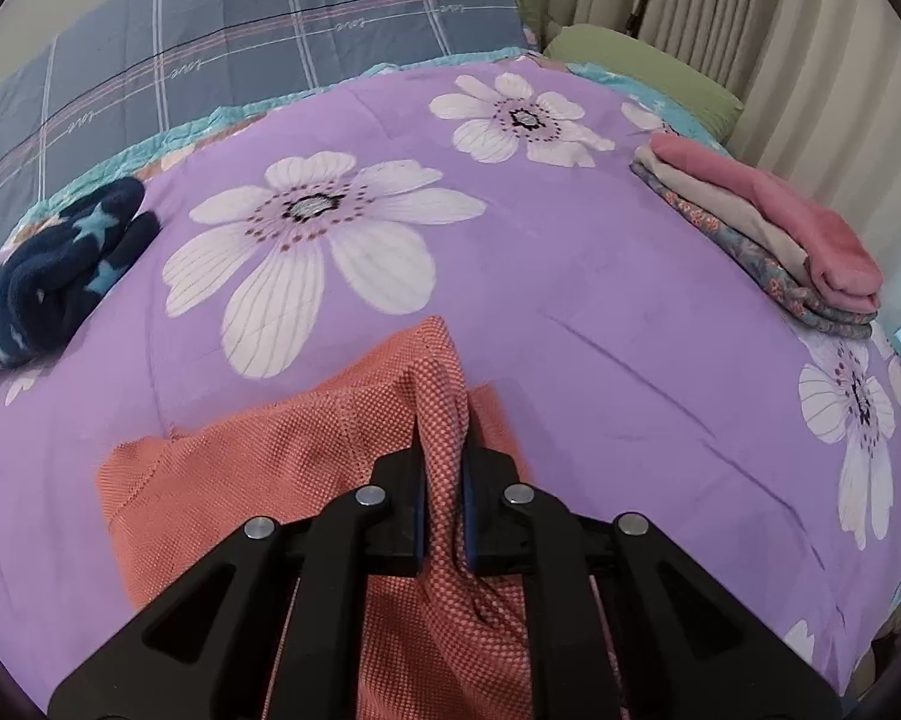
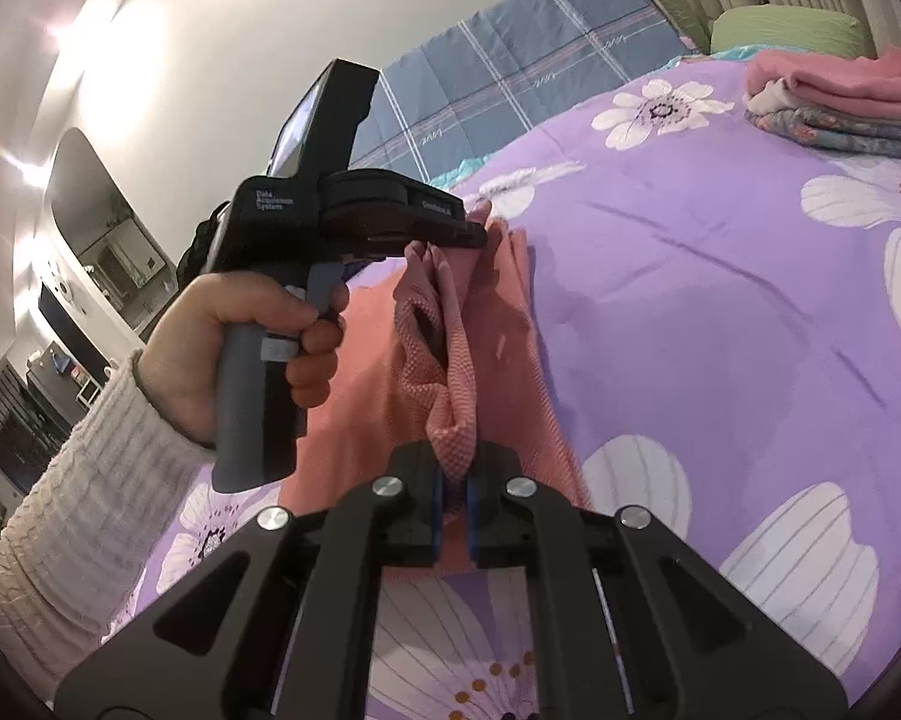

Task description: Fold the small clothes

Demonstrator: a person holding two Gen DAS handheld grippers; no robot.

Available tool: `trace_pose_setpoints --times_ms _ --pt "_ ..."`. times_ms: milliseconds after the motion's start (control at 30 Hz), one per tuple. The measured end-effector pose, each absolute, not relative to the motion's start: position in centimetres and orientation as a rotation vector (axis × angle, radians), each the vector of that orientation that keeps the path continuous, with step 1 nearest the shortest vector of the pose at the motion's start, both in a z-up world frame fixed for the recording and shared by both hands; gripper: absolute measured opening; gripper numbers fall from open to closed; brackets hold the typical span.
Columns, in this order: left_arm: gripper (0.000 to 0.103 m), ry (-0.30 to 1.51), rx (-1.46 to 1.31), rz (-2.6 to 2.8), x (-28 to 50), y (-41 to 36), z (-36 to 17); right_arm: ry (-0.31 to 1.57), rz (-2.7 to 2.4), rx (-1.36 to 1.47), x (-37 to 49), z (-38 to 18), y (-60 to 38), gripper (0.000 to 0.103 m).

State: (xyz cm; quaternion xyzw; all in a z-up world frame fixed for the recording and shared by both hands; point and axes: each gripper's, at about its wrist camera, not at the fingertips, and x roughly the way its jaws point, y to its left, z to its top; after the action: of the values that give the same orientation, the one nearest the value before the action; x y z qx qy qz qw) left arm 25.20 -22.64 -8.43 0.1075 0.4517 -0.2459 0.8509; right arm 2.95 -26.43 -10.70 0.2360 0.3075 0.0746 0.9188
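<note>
An orange mesh garment (image 1: 270, 480) lies on the purple flowered bedspread (image 1: 570, 312). My left gripper (image 1: 444, 456) is shut on a bunched edge of it, the cloth pinched between the blue pads. In the right wrist view the same orange garment (image 2: 486, 324) stretches between both tools. My right gripper (image 2: 453, 468) is shut on a gathered fold at its near end. The left gripper (image 2: 480, 228) holds the far end, carried by a hand (image 2: 222, 348) in a cream knit sleeve.
A stack of folded clothes (image 1: 792, 240) with a pink piece on top sits at the right. A crumpled navy star-print garment (image 1: 54, 282) lies at the left. A blue plaid blanket (image 1: 240, 42), a green pillow (image 1: 642, 72) and curtains (image 1: 750, 30) lie behind.
</note>
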Motion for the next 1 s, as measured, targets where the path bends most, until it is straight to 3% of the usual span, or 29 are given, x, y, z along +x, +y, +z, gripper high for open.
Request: trace_pose_setpoints --times_ms 100,167,267,467,767,1000 --pt "0.017 0.961 0.308 -0.477 25.3 -24.3 -9.9 0.706 0.143 0.542 3.3 -12.2 -27.2 0.005" --pt "0.033 0.908 0.36 -0.461 24.7 -24.8 -9.9 0.736 0.165 0.606 3.3 -13.1 -27.8 0.005" --pt "0.05 0.855 0.36 -0.489 23.4 -23.9 -8.3 0.751 0.207 0.678 3.1 -13.8 -28.6 0.006" --pt "0.065 0.766 0.33 -0.483 18.5 -17.6 -4.5 0.757 0.23 0.723 2.8 -14.1 -28.9 0.006" --pt "0.07 0.806 0.405 -0.464 7.5 -8.5 -8.3 0.771 0.223 0.712 3.0 -13.4 -29.0 0.007" --pt "0.07 0.832 0.409 -0.515 4.0 -8.8 -11.6 0.778 0.218 0.72 3.4 -12.6 -28.8 0.007"
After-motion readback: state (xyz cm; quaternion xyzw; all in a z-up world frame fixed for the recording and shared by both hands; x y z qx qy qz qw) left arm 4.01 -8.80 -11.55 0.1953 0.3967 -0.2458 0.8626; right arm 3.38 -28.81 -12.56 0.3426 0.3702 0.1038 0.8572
